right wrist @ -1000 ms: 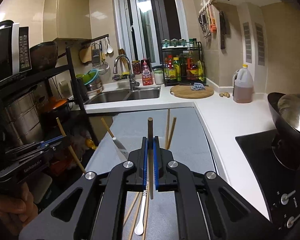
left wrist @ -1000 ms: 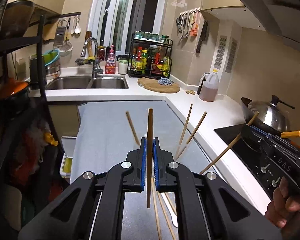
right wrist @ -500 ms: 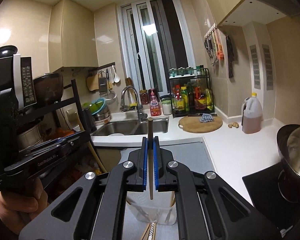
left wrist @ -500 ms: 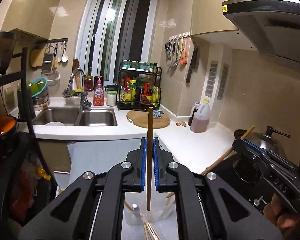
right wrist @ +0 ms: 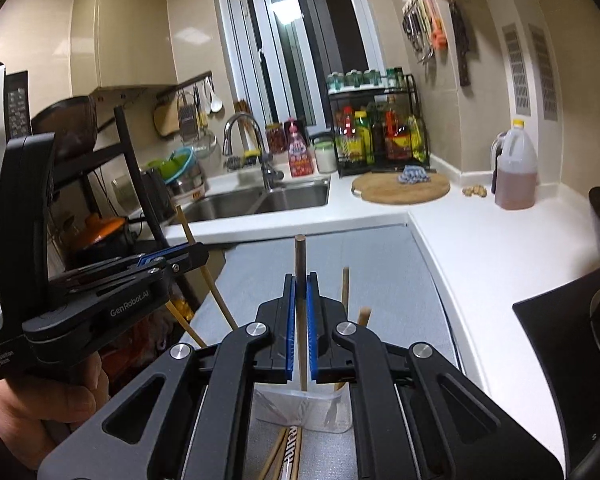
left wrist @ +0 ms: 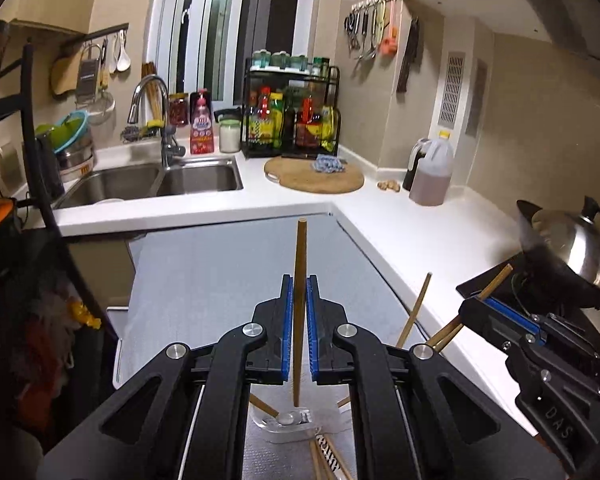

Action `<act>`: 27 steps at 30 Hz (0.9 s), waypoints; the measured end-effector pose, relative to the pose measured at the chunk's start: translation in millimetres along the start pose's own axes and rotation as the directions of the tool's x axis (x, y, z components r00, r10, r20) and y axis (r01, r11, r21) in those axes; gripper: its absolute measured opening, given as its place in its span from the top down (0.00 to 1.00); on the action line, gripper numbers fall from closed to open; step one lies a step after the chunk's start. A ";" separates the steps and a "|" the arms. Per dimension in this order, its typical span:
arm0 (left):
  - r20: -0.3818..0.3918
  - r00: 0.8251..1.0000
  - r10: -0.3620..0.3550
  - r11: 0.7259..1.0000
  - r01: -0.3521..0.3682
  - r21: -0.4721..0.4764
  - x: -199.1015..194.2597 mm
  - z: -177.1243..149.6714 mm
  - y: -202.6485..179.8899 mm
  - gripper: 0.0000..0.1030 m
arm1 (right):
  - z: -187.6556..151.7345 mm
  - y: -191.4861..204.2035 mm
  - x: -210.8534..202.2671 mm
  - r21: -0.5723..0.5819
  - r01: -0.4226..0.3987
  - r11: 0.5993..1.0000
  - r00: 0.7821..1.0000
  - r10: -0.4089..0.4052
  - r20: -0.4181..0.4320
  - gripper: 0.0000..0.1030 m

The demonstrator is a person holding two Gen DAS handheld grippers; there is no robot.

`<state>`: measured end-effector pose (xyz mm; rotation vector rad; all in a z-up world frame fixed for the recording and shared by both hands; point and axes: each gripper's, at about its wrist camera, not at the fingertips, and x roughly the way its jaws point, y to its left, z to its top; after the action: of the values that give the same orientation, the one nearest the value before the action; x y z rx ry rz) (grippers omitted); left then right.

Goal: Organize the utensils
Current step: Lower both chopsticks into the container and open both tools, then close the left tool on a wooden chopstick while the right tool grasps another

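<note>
Left gripper: my left gripper (left wrist: 299, 328) is squeezed onto one chopstick (left wrist: 299, 304). The stick stands straight up, with its low tip right over the clear cup (left wrist: 286, 426).
Clear cup: it stands on the grey worktop (left wrist: 204, 280). A moment ago I held both sticks higher, in front of the sink. Now they are down at the cup. I think the sticks are nearly ready to drop in.
Loose sticks: more chopsticks (left wrist: 320, 458) lie flat on the worktop just in front of the cup. Those still need putting away.
Right gripper: my right gripper (right wrist: 300, 328) pinches a second chopstick (right wrist: 300, 304), also straight up, tip above the cup (right wrist: 302, 410). Other sticks (right wrist: 345, 290) already lean in the cup behind it.
Hands: both point forward and level, side by side over the cup.
</note>
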<state>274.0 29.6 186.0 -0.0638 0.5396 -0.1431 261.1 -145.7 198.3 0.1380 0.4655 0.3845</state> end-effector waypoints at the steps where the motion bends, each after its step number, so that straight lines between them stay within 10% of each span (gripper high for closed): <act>1: -0.007 1.000 -0.002 1.000 0.002 0.002 2.3 -1.2 0.2 0.94 | -2.8 1.4 2.9 -0.006 -0.003 1.000 1.000 0.003 -0.010 0.95; 4: -0.032 0.999 -0.010 1.000 0.011 0.010 3.4 -4.2 -2.2 0.91 | -6.2 4.3 4.0 -0.031 0.019 0.999 0.999 -0.020 -0.029 0.92; 7: 0.010 1.000 0.000 1.000 0.000 0.017 -16.6 -1.5 -5.0 0.66 | -6.8 3.2 -6.6 -0.040 0.051 0.998 0.999 -0.051 -0.011 0.65; 17: 0.144 0.989 0.012 1.000 -0.015 0.020 -102.3 -29.3 -16.4 0.66 | -25.3 10.2 -84.9 -0.086 0.100 0.991 0.989 -0.090 0.119 0.64; 27: 0.122 0.989 0.086 0.995 -0.080 -0.058 -141.1 -136.1 -9.7 0.66 | -114.1 21.4 -134.9 -0.070 0.084 0.994 0.987 -0.073 0.146 0.64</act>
<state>82.9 38.4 141.9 -0.1009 0.4207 -0.0432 90.3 -174.0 157.3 0.0725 0.3127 0.3125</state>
